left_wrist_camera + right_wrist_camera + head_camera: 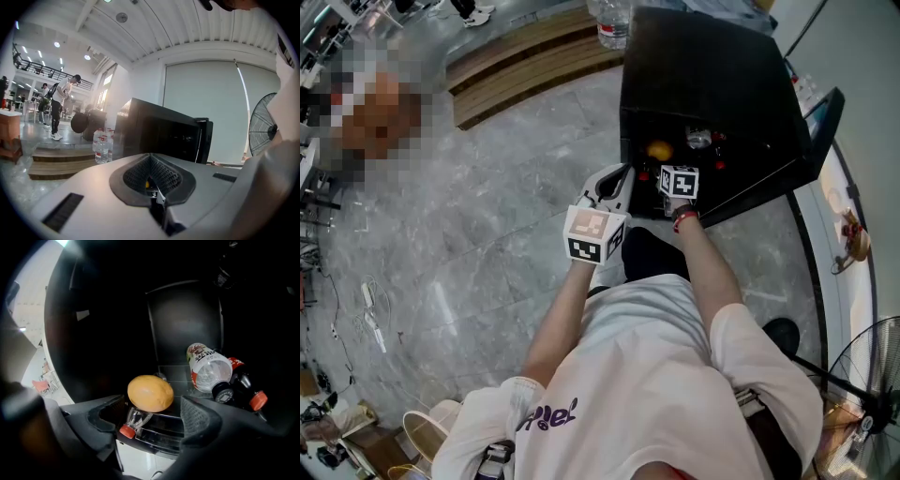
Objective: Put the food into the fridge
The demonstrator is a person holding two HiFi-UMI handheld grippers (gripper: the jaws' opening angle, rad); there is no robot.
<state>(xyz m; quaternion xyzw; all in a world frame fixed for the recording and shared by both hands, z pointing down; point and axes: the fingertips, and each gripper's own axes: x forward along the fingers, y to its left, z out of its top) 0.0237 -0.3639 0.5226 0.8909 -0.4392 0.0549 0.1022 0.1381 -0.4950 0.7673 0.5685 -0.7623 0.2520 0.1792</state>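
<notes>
The orange [150,393], lower centre, looks firm but may roll; hold it across its middle. The right gripper [154,414] jaws stand wide, the left gripper [152,176] jaws together.

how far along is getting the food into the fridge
Done: the orange fruit sits inside the open fridge, next to bottles. In hand: nothing; the right gripper is open before the fruit, the left gripper shut and empty. Left: no more food in view; the door stands open.
</notes>
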